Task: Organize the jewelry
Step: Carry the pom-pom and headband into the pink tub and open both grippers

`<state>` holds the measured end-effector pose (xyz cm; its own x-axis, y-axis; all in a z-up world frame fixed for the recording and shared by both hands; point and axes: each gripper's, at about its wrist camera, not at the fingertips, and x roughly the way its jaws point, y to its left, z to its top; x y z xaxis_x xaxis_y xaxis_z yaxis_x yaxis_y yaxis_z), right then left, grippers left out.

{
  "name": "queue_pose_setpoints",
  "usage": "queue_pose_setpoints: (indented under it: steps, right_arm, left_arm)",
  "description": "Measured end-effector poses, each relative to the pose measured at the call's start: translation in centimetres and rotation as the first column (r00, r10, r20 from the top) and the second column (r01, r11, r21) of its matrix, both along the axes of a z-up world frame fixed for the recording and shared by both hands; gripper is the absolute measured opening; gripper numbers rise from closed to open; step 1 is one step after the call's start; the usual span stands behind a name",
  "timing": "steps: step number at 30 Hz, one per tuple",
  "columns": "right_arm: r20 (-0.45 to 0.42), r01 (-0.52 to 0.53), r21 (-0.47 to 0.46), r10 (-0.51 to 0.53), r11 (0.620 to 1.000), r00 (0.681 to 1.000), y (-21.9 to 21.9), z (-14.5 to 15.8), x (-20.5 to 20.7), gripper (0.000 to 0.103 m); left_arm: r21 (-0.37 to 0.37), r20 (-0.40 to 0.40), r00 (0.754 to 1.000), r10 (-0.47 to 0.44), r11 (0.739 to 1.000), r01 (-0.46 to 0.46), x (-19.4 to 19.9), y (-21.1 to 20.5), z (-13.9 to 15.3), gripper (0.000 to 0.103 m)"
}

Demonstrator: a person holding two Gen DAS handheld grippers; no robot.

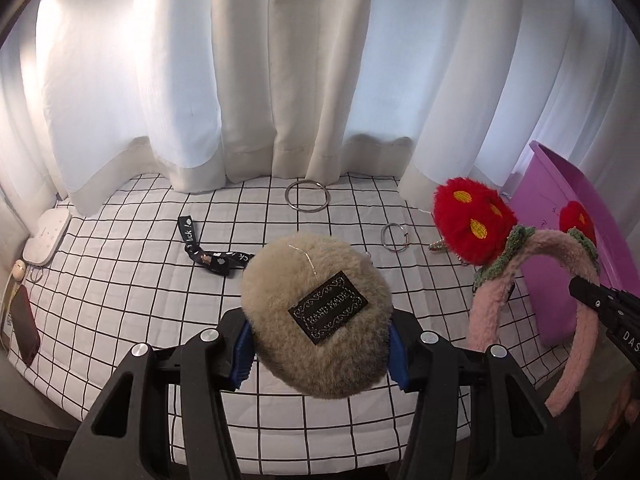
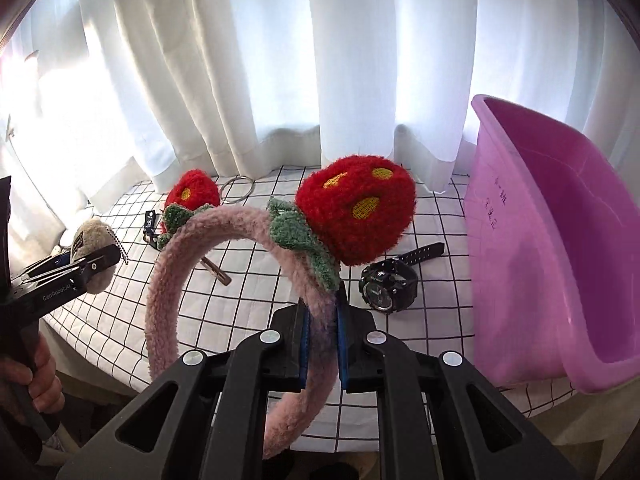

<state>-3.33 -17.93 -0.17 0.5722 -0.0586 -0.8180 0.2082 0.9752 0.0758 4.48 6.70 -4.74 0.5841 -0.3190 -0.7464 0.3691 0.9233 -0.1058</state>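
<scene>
Already the left gripper (image 1: 320,348) pinched the light, squashy pompom (image 1: 316,316) across its middle, while the right gripper (image 2: 322,344) clamped the springy plush headband (image 2: 180,248) on its band.

Purple bin (image 2: 532,240) blocks right; watch (image 2: 386,284) just left of it; rings (image 1: 307,196), strap (image 1: 208,254) scattered far.

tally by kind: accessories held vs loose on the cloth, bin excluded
Held: 2, beige pom-pom in left gripper, pink headband in right gripper
Metal rings: 2, large ring, small ring
Watch: 1, black watch
Strap: 1, black strap
Total: 6
</scene>
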Motion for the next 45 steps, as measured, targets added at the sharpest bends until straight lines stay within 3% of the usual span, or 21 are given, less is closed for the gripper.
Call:
queue_pose_setpoints:
  steps: [6, 14, 21, 27, 33, 36, 37, 38, 45]
  right_arm:
    - [0.103, 0.099, -0.052, -0.094, 0.994, 0.990, -5.1, 5.0, -1.8, 0.011]
    - [0.182, 0.282, -0.125, -0.257, 0.951, 0.949, -13.9, 9.2, -5.9, 0.011]
    - [0.124, 0.393, -0.146, -0.378, 0.908, 0.918, -21.9, 7.7, -7.6, 0.011]
    - [0.050, 0.388, -0.150, -0.385, 0.909, 0.922, -25.6, 5.5, -6.9, 0.011]
    - [-0.023, 0.350, -0.154, -0.358, 0.924, 0.934, -27.2, 3.7, -6.2, 0.017]
    - [-0.051, 0.327, -0.195, -0.343, 0.925, 0.938, -26.9, 3.3, -6.4, 0.033]
    - [-0.058, 0.322, -0.203, -0.340, 0.925, 0.939, -27.0, 3.2, -6.1, 0.044]
    - [-0.060, 0.320, -0.213, -0.339, 0.923, 0.939, -26.8, 3.1, -6.1, 0.048]
    - [-0.049, 0.334, -0.239, -0.355, 0.912, 0.934, -27.9, 5.1, -6.5, 0.061]
  left_arm:
    - [-0.057, 0.093, 0.985, -0.144, 0.987, 0.150, 0.1, -7.1, 4.7, 0.051]
    - [-0.098, 0.181, 0.922, -0.341, 0.927, 0.362, -1.6, -19.4, 8.9, 0.051]
    - [-0.106, 0.145, 0.872, -0.467, 0.869, 0.483, -3.3, -30.9, 9.1, 0.051]
    - [-0.066, 0.087, 0.841, -0.533, 0.840, 0.539, -3.6, -38.9, 7.3, 0.051]
    - [-0.031, 0.006, 0.848, -0.531, 0.847, 0.531, -2.9, -42.0, 5.0, 0.060]
    - [-0.002, -0.003, 0.852, -0.524, 0.852, 0.524, -3.0, -42.5, 4.4, 0.065]
    - [0.002, -0.004, 0.854, -0.521, 0.854, 0.521, -2.9, -42.6, 4.2, 0.071]
    - [0.008, -0.002, 0.858, -0.514, 0.857, 0.514, -2.5, -42.8, 4.1, 0.080]
    - [0.017, 0.018, 0.876, -0.483, 0.876, 0.482, -1.6, -42.5, 4.1, 0.092]
